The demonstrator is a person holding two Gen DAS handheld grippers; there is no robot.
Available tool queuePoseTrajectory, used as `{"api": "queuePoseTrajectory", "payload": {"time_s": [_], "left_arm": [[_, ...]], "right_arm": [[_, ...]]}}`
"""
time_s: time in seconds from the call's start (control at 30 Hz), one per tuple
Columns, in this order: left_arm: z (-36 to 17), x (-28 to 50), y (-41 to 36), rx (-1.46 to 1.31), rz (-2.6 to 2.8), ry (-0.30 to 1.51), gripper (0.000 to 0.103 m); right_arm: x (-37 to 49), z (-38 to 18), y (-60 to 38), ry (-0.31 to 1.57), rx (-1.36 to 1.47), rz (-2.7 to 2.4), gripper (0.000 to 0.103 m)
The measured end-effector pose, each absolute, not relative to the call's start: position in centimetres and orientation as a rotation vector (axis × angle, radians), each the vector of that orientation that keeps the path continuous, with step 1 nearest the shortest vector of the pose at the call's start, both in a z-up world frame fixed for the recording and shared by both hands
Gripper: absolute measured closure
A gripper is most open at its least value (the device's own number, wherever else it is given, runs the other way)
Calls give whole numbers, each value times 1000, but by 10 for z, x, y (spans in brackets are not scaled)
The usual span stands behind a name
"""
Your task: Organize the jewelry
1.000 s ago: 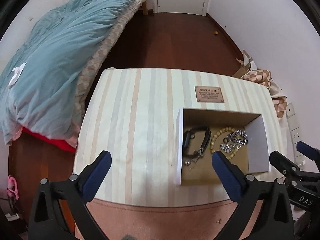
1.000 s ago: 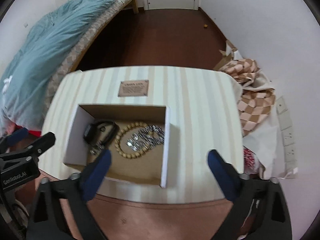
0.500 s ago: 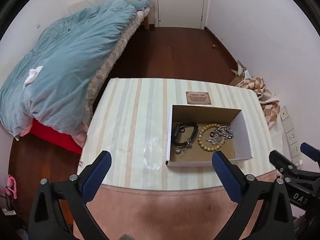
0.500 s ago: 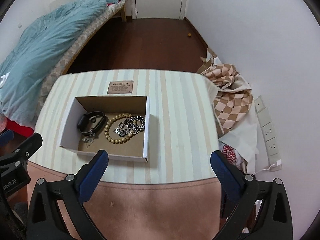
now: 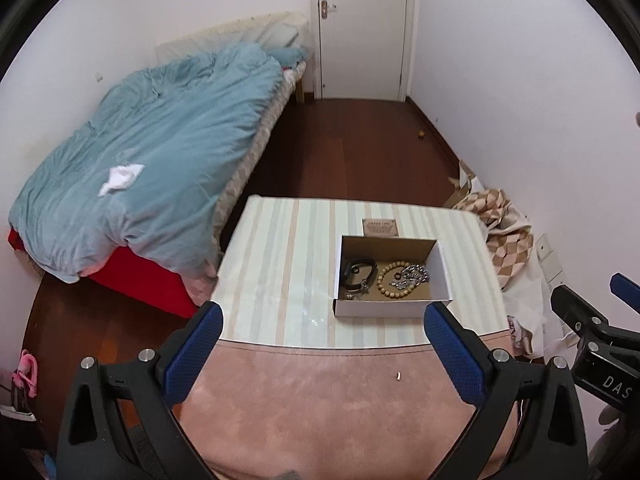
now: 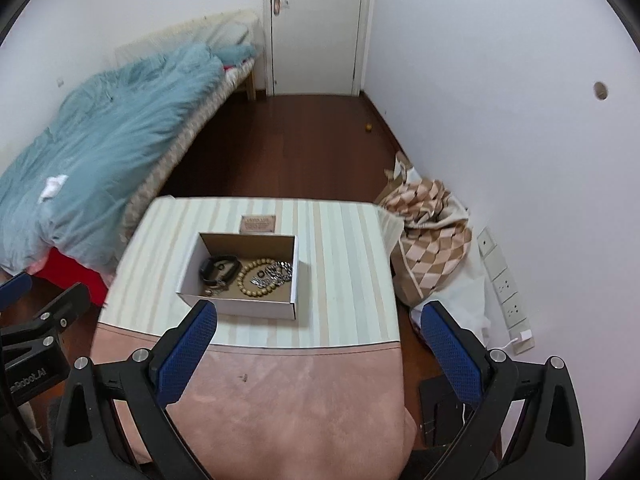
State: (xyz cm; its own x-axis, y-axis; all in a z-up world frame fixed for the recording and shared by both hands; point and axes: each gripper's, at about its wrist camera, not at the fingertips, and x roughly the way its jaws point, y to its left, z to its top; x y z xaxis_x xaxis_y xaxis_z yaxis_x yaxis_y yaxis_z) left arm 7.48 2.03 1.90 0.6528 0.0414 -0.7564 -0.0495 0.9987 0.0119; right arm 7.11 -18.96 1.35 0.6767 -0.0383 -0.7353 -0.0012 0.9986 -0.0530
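An open white cardboard box [image 5: 392, 307] [image 6: 256, 308] stands on the striped table. Inside lie a black band [image 5: 358, 270] [image 6: 218, 267], a wooden bead bracelet [image 5: 394, 280] [image 6: 256, 278] and a silver chain [image 5: 414, 273] [image 6: 276, 271]. My left gripper [image 5: 320, 350] is open and empty, held back above the pink near part of the table, well short of the box. My right gripper [image 6: 318, 344] is open and empty, also back from the box. Each gripper shows at the edge of the other's view.
A small brown plaque [image 5: 380, 227] lies behind the box. A bed with a teal duvet [image 5: 140, 160] stands to the left. A checkered cloth pile [image 6: 432, 236] sits at the right wall by wall sockets [image 6: 506, 280]. A white door [image 5: 362, 28] is at the back.
Both grippers have pulled back and up from the box; the box and table look smaller and farther, and more of the room shows. Both stay open and empty.
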Motion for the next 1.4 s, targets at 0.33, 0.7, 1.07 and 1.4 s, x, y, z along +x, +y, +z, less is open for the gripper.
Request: {"api": "queuePoseTrajectory", "payload": {"time_s": [0.33,0.7,1.07,1.4], "left_arm": [[77,24,20,-29,32,776,0],[99,-1,23,-45,36,755,0],[87,10,20,-41,54,789,0],[56,56,20,-26,99,858,0]], "right_arm": [[4,83,-188,695,-59,-32,0],[-28,108,-185,662,-59,-30,0],[-12,95,-187,698,-45,-45,0],[39,66,-184,761,-61,-67,0]]}}
